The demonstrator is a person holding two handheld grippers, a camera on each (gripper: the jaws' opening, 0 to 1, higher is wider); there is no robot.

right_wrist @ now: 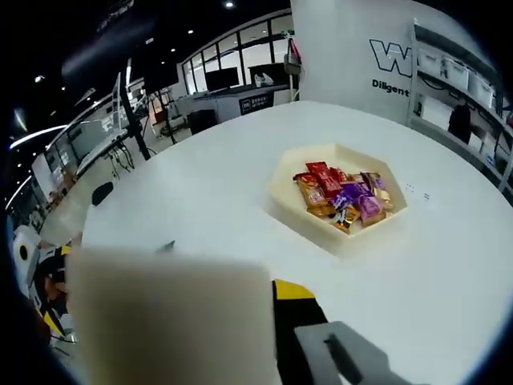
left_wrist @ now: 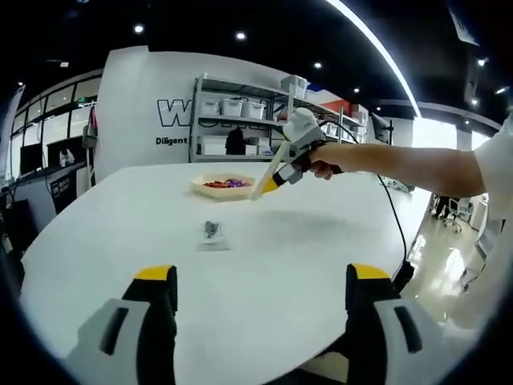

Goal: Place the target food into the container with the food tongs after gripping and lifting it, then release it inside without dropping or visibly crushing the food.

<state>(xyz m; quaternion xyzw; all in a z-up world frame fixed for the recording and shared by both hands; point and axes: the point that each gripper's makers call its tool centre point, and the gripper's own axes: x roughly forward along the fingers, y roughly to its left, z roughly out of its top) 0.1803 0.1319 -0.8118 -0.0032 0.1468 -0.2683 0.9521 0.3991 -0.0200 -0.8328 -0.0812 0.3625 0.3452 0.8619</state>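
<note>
Jaws of my left gripper [left_wrist: 260,301] stand wide apart, holding nothing, low over the white table [left_wrist: 321,265]. Beyond them lies a small grey wrapped item [left_wrist: 212,231]. Farther on, my right gripper [left_wrist: 272,178] hovers beside the cream tray [right_wrist: 286,195] of wrapped snacks [right_wrist: 343,197]; whether it is clenched, I cannot tell.
</note>
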